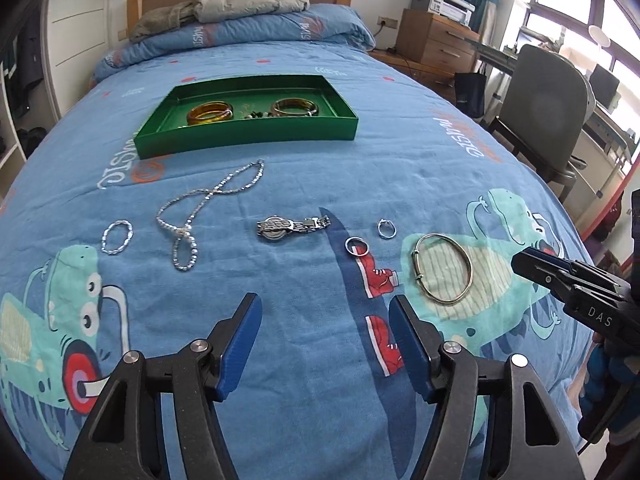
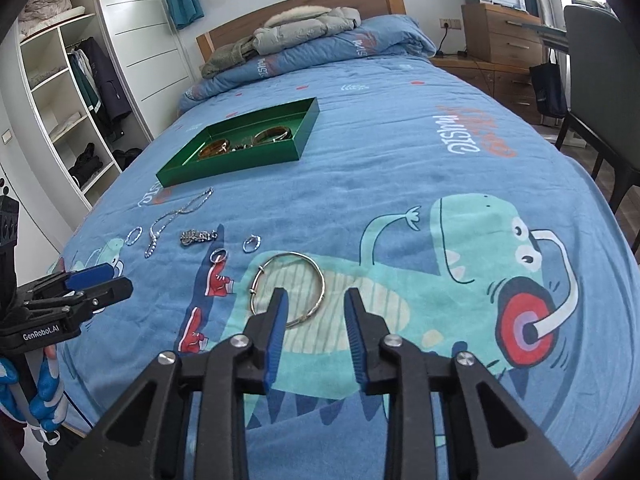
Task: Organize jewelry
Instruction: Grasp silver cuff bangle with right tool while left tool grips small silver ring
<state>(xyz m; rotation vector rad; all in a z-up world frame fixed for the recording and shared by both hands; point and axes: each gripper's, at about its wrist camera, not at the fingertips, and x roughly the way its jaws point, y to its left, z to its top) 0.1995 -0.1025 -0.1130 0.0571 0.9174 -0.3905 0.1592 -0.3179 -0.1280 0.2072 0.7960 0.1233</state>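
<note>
A green tray holds two amber bangles and dark beads. Loose on the blue quilt lie a small chain bracelet, a silver necklace, a watch, two rings and a thin silver bangle. My left gripper is open over bare quilt, short of the watch. My right gripper is open just above the silver bangle; its left fingertip overlaps the hoop and the near rim shows between the jaws. Contact cannot be told.
A folded quilt and a grey jacket lie at the headboard. A chair, wooden drawers and a desk stand right of the bed; an open wardrobe stands to the left. A gloved hand holds the left gripper.
</note>
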